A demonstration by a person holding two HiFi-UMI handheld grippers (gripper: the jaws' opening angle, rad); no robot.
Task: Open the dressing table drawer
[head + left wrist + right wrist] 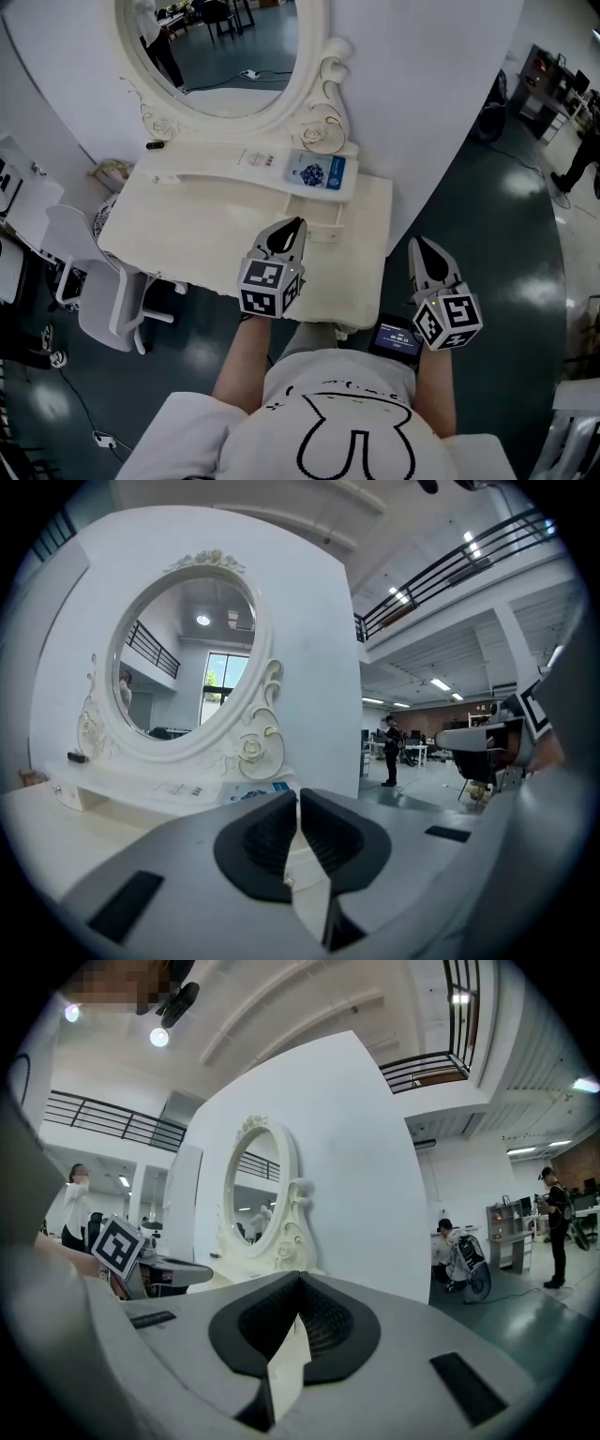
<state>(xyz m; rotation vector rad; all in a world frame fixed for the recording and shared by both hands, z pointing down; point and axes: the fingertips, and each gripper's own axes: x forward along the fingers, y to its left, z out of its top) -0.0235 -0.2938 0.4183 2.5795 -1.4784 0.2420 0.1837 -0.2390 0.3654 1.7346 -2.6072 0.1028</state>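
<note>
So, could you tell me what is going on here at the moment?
A person holds a two-jaw gripper in each hand at a cream dressing table with an oval mirror. The left gripper hangs over its top, the right gripper beside its right edge. Both have jaws together, holding and touching nothing, so the task seems not yet begun.

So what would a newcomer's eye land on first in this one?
The oval mirror in its carved cream frame, standing at the back of the cream dressing table. Then the two grey tools with black-and-white marker cubes: the left tool over the tabletop's near edge, the right tool off its right corner, above the dark floor.
</note>
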